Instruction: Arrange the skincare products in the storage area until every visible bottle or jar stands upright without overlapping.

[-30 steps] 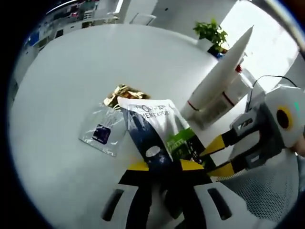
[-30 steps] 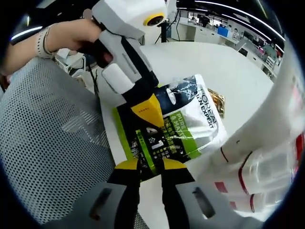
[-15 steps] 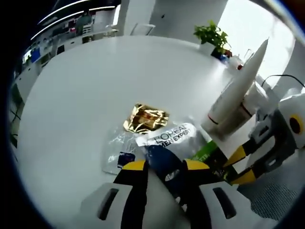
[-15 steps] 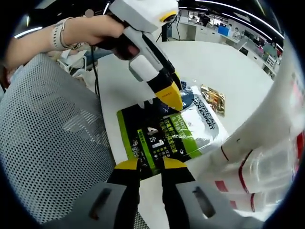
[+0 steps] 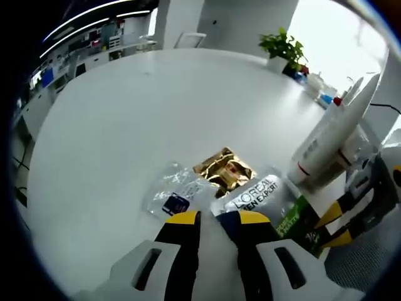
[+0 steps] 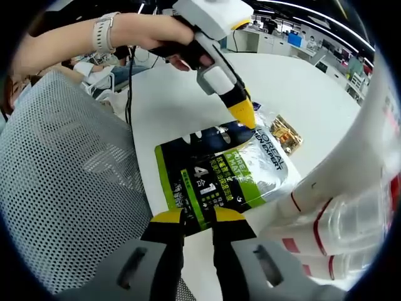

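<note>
My right gripper (image 6: 197,221) is clamped on the near edge of the green pouch (image 6: 219,179), its jaws closed on the film so the pouch stays pinned flat on the table (image 5: 125,119), just beside the mesh chair (image 6: 62,188). I judge that hold is there to anchor it while the other hand works the far end.

My left gripper (image 5: 213,222), seen in the right gripper view as a yellow tip (image 6: 241,113) at the pouch's top edge, has its jaws close together with a narrow gap. I cannot tell whether they hold anything; in the left gripper view nothing sits between them, so I read it as free, with the pouch (image 5: 269,204) just to its right.

Just past the pouch lie a gold sachet (image 5: 224,169) and a clear sachet (image 5: 175,194), touching each other and flat. A white tube with a red band (image 5: 332,138) leans over the pouch's far side; in the right gripper view it blurs into clear bottles (image 6: 338,219), too close to read.

Nothing flat here stands upright, so I reckon the arranging is at an early stage.
</note>
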Available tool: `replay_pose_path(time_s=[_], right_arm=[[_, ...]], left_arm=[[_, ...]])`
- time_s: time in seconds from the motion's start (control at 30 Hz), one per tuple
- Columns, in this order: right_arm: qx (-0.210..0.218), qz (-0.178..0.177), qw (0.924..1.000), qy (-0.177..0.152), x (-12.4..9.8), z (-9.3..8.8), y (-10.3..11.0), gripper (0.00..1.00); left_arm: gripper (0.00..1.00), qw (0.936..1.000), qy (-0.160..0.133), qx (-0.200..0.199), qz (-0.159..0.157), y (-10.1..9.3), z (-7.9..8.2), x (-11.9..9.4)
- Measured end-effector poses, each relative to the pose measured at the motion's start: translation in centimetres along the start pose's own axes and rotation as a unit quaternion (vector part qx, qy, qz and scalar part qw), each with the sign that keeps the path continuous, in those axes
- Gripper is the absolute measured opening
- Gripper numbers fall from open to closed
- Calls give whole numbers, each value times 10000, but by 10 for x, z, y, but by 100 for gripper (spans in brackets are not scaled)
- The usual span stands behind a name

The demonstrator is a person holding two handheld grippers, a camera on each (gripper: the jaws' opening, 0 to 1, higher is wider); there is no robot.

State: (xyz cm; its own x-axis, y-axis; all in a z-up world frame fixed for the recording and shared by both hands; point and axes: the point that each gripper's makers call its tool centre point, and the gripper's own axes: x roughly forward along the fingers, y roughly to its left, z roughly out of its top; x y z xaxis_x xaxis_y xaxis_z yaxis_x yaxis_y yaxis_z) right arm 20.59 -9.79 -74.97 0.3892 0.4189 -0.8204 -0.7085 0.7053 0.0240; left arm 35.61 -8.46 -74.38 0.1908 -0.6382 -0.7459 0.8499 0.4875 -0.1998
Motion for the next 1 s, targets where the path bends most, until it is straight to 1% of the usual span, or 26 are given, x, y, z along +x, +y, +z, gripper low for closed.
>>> replay_pose_path(time_s=[0.1,0.17,0.27,0.4,0.47,0.5,0.53,0.57,0.6,0.8,1.0], right_arm=[[-4,6,10000,0,0,0,0,17],[0,5,10000,-1,0,0,0,17],[-1,5,10000,-3,0,0,0,17],[21,8,10000,-13,0,0,0,17],[23,7,10000,-13,0,0,0,17],[18,8,10000,-13,0,0,0,17],[15,8,10000,-14,0,0,0,17],[12,9,10000,-16,0,0,0,17],[13,13,10000,-18,0,0,0,17],[1,36,10000,-39,0,0,0,17],[3,-14,10000,-60,0,0,-2,16]], left_arm=[[22,9998,-13,174,114,2,6,4],[25,9995,-44,187,264,4,11,8],[26,9990,-117,176,397,5,19,15],[25,9986,-167,186,476,4,27,22],[24,9968,-151,421,661,8,30,24],[23,9949,-138,606,797,12,32,25],[22,9939,-129,653,882,15,33,25],[23,9950,-186,565,806,12,35,27],[23,9953,-201,499,811,15,36,29],[23,9941,-307,469,930,25,48,34],[23,9935,-328,407,1016,39,58,39]])
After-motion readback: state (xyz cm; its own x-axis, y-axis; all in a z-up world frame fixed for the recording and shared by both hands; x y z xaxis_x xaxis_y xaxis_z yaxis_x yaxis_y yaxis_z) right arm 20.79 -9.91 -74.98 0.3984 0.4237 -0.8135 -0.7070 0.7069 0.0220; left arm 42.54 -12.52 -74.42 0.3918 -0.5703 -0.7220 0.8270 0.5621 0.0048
